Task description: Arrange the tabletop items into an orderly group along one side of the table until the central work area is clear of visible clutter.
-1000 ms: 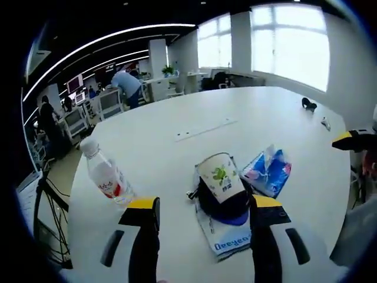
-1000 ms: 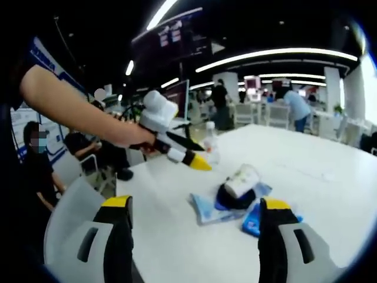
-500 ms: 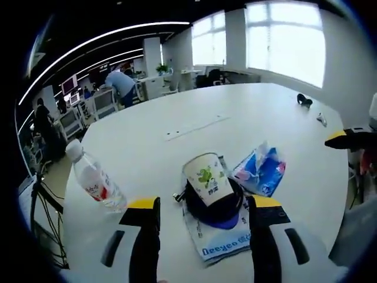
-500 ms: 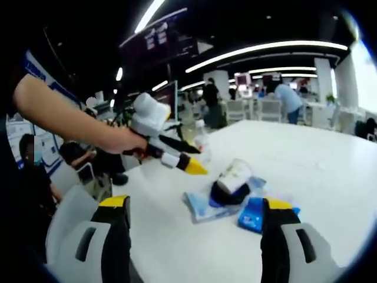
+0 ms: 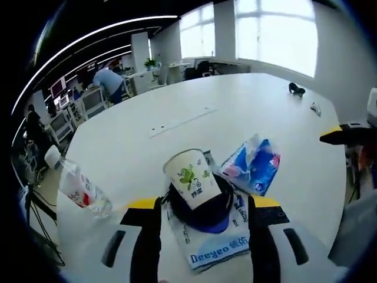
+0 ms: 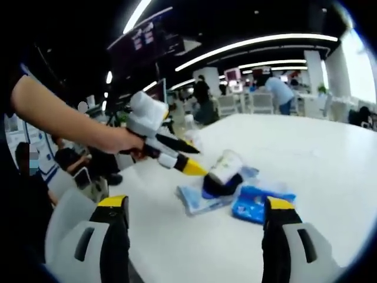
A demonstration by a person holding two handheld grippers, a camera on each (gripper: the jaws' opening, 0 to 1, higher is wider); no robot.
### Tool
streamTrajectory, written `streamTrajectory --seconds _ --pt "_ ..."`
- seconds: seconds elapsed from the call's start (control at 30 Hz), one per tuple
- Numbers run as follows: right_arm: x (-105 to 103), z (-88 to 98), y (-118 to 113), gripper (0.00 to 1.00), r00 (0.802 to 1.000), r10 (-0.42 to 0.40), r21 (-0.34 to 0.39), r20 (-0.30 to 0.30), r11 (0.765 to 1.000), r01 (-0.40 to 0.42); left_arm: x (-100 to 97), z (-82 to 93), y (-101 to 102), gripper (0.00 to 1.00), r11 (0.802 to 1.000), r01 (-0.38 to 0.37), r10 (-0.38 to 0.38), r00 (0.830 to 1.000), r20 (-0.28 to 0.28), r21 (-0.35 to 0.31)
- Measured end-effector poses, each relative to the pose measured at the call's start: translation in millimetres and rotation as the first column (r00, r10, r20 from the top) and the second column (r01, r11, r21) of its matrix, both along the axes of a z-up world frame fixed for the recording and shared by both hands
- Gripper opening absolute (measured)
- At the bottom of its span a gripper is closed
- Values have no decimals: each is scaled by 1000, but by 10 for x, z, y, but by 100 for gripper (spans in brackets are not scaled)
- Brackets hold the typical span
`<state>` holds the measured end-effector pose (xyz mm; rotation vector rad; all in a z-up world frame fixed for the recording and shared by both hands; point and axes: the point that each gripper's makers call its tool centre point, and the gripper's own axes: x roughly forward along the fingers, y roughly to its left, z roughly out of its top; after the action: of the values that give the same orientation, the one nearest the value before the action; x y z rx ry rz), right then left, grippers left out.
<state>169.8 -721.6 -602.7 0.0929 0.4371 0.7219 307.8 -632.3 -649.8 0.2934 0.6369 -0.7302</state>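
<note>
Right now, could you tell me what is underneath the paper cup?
The paper cup lies tilted on a dark round item, which rests on a white packet printed "Deeyeo". What the dark item is stays unclear.

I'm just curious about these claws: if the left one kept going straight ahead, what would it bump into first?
Probably the paper cup, lying tilted on a dark bowl between the left gripper's open jaws. Depth is hard to judge.
</note>
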Motion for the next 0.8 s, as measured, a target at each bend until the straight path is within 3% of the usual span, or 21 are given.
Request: streamTrajectory --seconds 0.2,0.53,0.8 --pt "41 -2 5 92 1000 -3 2 2 1000 3 88 -24 -76 56 1000 5 -5 1000 -9 -2" --pt "21 -86 -86 91 999 -31 20 -18 999 32 204 -155 -100 53 997 -74 73 996 -60 -17" --pt "27 -199 -146 90 997 -51 45 -49 998 53 216 -275 -138 53 998 -60 61 995 -75 12"
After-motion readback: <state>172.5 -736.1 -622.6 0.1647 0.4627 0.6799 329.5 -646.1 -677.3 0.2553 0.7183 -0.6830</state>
